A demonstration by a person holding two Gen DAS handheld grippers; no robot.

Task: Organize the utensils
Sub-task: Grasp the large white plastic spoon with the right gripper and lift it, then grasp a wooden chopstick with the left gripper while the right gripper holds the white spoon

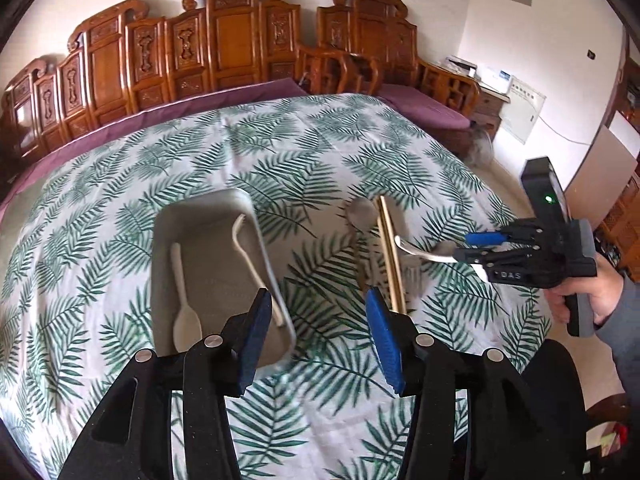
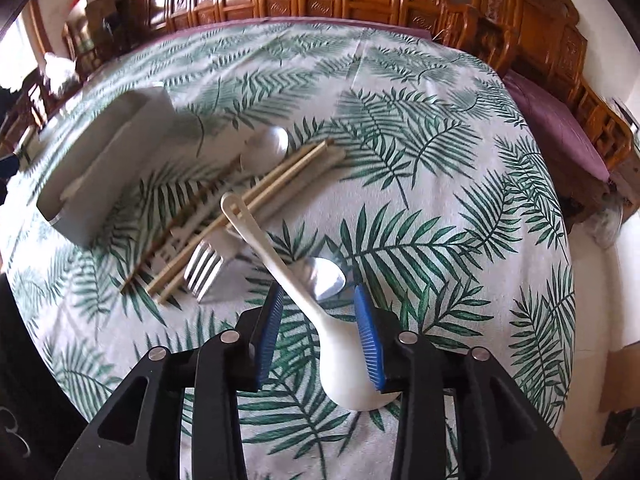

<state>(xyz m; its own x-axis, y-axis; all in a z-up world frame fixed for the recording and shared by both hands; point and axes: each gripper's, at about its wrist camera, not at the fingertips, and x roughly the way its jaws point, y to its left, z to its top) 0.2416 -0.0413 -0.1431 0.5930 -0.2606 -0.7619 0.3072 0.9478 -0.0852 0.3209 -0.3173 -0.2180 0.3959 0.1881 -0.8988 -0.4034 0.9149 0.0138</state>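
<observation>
white spoon (image 2: 316, 312) between right hand-held gripper (image 2: 320, 328) pads

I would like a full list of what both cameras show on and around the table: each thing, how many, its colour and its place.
cloth: one, white with green leaves, over the table
tray: one, grey, left on cloth
white spoons: three; two in tray, one between right gripper's pads
metal spoons: two, silver, in the pile right of the tray
fork: one, silver, in the pile
chopsticks: several, tan and brown, in the pile
bench: carved brown wood, behind table
cushions: purple, on bench
left gripper: black, blue pads, open, empty
right gripper: same, open
hand: one, on right gripper's handle
</observation>
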